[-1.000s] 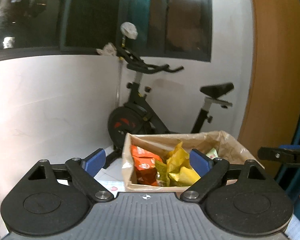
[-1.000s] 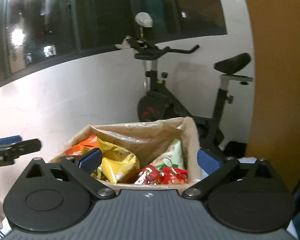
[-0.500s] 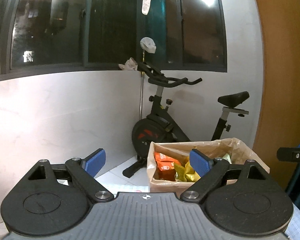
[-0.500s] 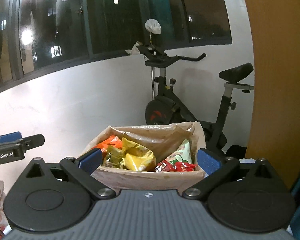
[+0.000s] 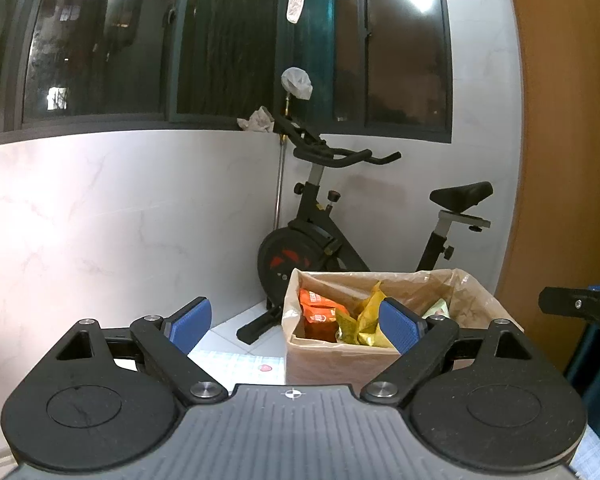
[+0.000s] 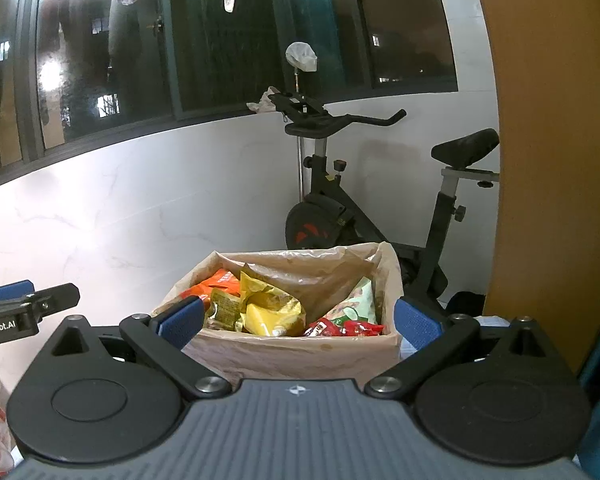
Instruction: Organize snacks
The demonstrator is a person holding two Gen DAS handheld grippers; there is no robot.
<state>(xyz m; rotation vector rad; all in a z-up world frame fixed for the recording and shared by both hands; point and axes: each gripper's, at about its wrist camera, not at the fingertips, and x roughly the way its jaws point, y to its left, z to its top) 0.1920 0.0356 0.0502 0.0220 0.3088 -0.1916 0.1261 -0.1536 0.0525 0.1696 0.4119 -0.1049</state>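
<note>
the box [image 6: 292, 354] sat just ahead at twelve o'clock with snack packets [image 6: 270, 308] inside it, the exercise bike [image 6: 340, 216] stood behind it toward one o'clock against the wall [image 6: 120, 208], and the window [image 6: 200, 40] ran above.

The cardboard box [image 6: 296, 354] stands upright and open-topped, lined with a translucent plastic bag [image 6: 324, 264] whose edge folds over the rim. Inside, an orange packet [image 6: 220, 280] lies at the left. A yellow packet [image 6: 272, 308] rests beside it, near the middle. A green-and-white packet [image 6: 356, 300] leans against the right wall. Red wrapped snacks [image 6: 344, 327] lie at the front right, below the green-and-white packet.
</note>
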